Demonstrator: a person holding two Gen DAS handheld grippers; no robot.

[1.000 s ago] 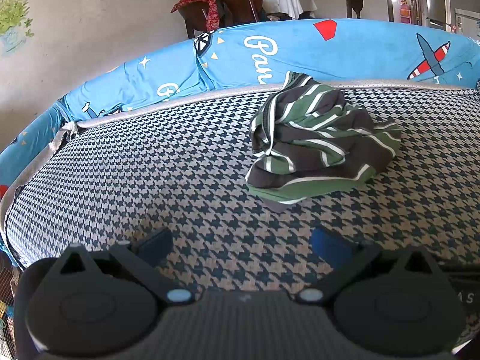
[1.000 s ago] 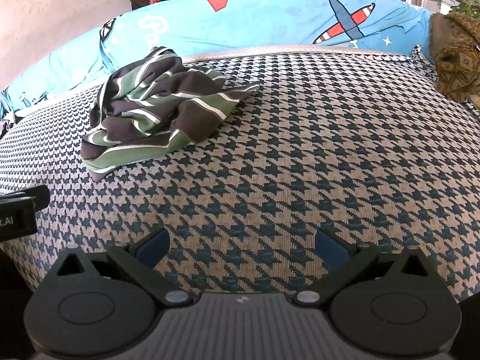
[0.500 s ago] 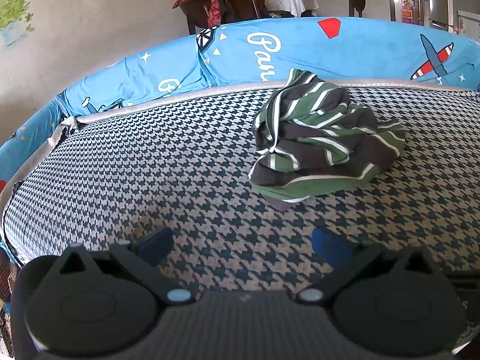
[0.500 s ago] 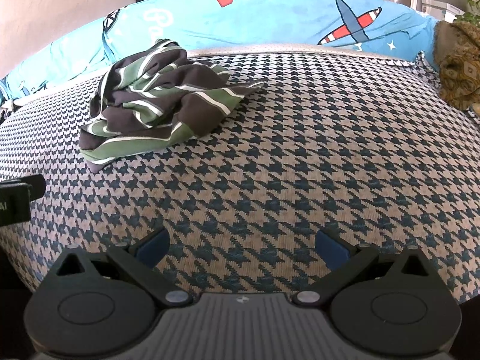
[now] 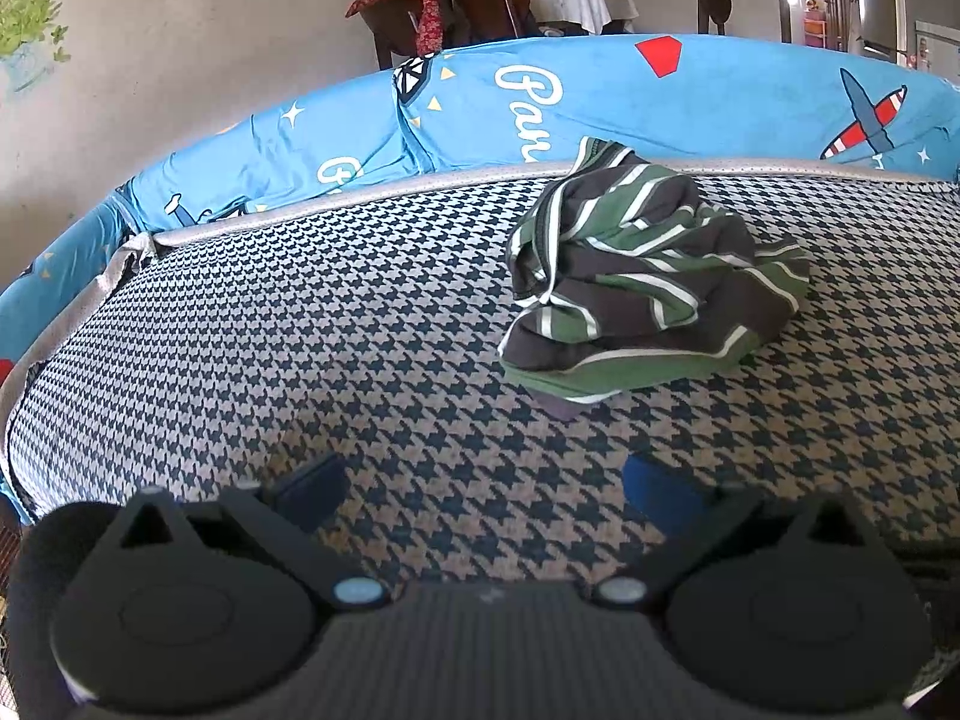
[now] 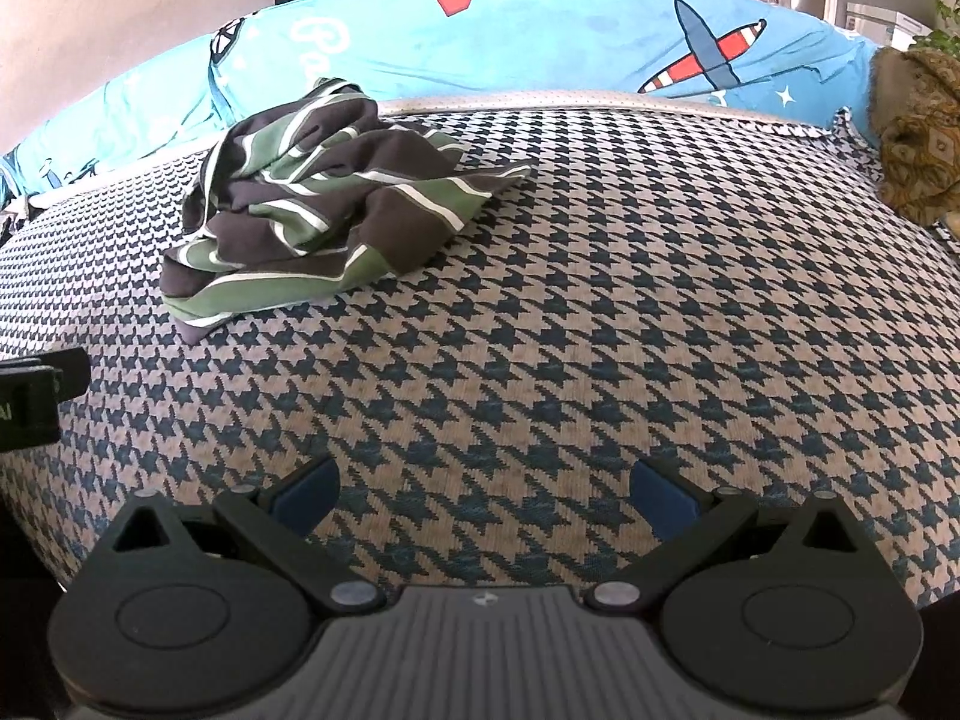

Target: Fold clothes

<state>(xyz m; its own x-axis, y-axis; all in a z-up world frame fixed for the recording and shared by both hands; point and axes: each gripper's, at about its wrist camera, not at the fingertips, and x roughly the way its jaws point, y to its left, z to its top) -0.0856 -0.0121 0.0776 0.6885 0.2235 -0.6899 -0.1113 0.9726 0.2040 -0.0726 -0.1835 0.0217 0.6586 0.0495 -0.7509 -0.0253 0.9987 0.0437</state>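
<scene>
Seen from the left wrist camera, the left gripper [image 5: 483,480] hovers low over a navy-and-beige houndstooth woven seat cushion [image 5: 300,360], its two blue-padded fingers [image 5: 312,483] spread wide apart with nothing between them. Ahead and to the right lies a crumpled green, dark brown and white striped garment [image 5: 648,294], bunched in a loose heap near the back of the cushion, well apart from the gripper. Behind it runs a bright blue fabric backrest cover printed with aeroplanes, stars and white lettering [image 5: 600,102]. Beyond that stand dark wooden chairs [image 5: 480,0], one draped with a red patterned cloth. From the right wrist camera, the right gripper [image 6: 483,495] also hangs just above the same houndstooth cushion [image 6: 660,300], its jaws wide and empty. The striped garment [image 6: 324,204] sits ahead and to the left, untouched, its far edge close to the blue cover [image 6: 540,36]. A brown-and-gold patterned bundle of fabric [image 6: 918,132] rests at the right end of the seat.
</scene>
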